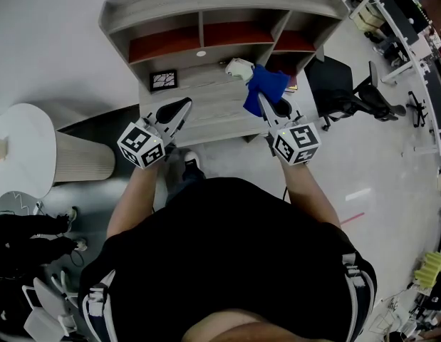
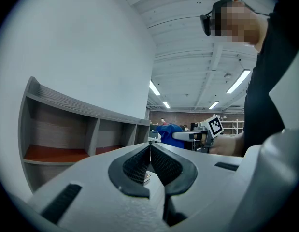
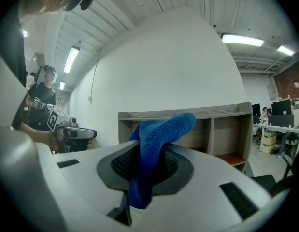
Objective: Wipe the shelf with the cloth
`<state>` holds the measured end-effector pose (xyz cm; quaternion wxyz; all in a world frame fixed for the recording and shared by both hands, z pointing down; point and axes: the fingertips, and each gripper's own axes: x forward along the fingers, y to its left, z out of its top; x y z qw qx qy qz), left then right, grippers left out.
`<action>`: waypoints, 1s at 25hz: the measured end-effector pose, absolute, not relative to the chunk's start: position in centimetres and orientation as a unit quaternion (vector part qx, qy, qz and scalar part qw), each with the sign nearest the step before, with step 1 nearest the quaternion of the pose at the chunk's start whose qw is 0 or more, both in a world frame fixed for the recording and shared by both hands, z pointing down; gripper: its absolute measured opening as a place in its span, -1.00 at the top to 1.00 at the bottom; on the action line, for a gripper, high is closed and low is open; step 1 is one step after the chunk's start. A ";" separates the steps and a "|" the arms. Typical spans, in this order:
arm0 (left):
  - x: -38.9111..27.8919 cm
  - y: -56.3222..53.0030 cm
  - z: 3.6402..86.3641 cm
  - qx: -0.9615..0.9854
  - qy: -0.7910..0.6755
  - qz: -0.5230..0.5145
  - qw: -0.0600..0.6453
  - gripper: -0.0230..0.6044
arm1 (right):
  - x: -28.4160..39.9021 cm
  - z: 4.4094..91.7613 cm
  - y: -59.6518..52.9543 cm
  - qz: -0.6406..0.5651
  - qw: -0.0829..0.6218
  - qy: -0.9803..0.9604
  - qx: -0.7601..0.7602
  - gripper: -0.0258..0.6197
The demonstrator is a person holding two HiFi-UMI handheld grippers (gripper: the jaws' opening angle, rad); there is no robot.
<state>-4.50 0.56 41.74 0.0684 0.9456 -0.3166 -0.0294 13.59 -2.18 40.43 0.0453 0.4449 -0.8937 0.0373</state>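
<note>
Here, cloth in right gripper, near shelf front edge

Both forearms reach forward, left gripper closed empty, right gripper pinching the cloth.

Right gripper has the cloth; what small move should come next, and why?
Probably ease the right gripper forward and down until the blue cloth meets the shelf. The jaws are shut on the cloth, and the right gripper view shows the shelf ahead, apart from it.
</note>
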 end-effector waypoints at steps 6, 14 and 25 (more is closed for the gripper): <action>-4.9 -1.0 42.3 0.947 -0.312 -0.027 0.076 0.87 | 13.3 40.3 -4.2 0.030 0.050 -0.894 0.445 0.74; -6.4 -5.1 43.0 0.950 -0.301 -0.020 0.082 0.87 | 12.1 41.0 -8.4 0.038 0.050 -0.889 0.453 0.74; -8.8 -12.3 43.9 0.959 -0.271 -0.021 0.080 0.87 | 9.6 41.8 -14.6 0.044 0.057 -0.878 0.473 0.74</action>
